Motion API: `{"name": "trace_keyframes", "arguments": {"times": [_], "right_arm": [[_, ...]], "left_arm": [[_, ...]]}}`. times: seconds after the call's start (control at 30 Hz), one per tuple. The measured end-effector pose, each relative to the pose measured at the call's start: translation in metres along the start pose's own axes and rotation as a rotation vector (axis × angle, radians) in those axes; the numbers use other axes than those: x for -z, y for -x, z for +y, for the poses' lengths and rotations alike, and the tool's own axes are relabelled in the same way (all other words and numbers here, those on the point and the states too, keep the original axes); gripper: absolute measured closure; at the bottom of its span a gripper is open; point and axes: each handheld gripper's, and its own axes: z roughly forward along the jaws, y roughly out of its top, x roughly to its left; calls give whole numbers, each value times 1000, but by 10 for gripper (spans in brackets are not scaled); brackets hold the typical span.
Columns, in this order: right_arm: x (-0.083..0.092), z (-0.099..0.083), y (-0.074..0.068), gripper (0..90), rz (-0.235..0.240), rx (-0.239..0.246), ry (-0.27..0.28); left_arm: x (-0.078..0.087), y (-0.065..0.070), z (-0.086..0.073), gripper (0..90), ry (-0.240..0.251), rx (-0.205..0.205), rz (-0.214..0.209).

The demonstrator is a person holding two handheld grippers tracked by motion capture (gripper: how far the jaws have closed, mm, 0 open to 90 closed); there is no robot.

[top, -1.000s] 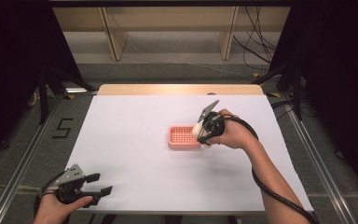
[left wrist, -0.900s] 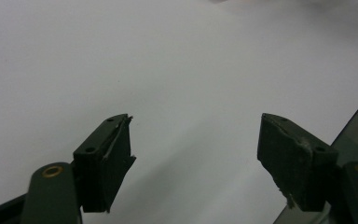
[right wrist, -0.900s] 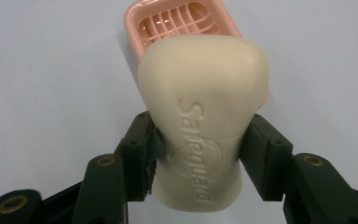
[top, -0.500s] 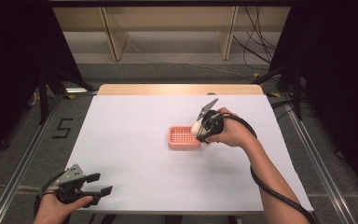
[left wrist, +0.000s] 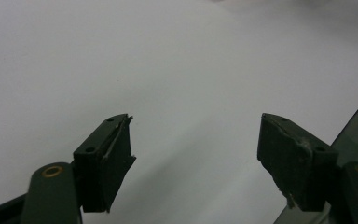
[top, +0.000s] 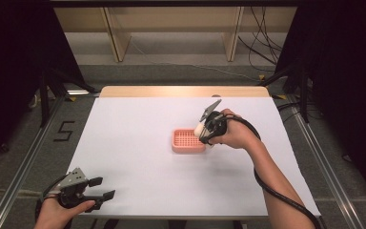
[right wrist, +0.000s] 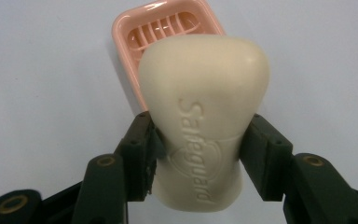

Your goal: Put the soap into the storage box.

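A cream bar of soap [right wrist: 204, 112] with embossed lettering is clamped between the jaws of my right gripper [right wrist: 200, 140], which is shut on it. In the high view the right gripper [top: 205, 134] holds the soap [top: 199, 129] at the right edge of a pink slotted soap dish [top: 187, 141] near the middle of the white table. The dish [right wrist: 163, 32] lies just beyond the soap in the right gripper view. My left gripper [top: 100, 188] rests at the table's front left corner, open, with nothing between its fingers [left wrist: 107, 158].
The white tabletop [top: 138, 124] stretches wide around the dish. A wooden strip [top: 181, 91] runs along the far edge. Metal rails [top: 24, 162] flank the table on both sides, and a black cable [top: 276, 191] trails from the right gripper along the forearm.
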Motion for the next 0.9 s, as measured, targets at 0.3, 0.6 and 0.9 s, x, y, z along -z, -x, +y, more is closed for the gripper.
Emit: {"name": "trace_keyframes", "arguments": {"times": [0.3, 0.6, 0.9], "right_arm": [[-1, 4, 1, 501, -4, 3, 0], [-2, 7, 1, 501, -3, 9, 1], [-4, 11, 4, 501, -10, 35, 14]], "left_arm": [[0, 0, 0, 253, -3, -2, 7], [0, 0, 0, 253, -2, -1, 3], [0, -1, 0, 253, 0, -4, -5]]}}
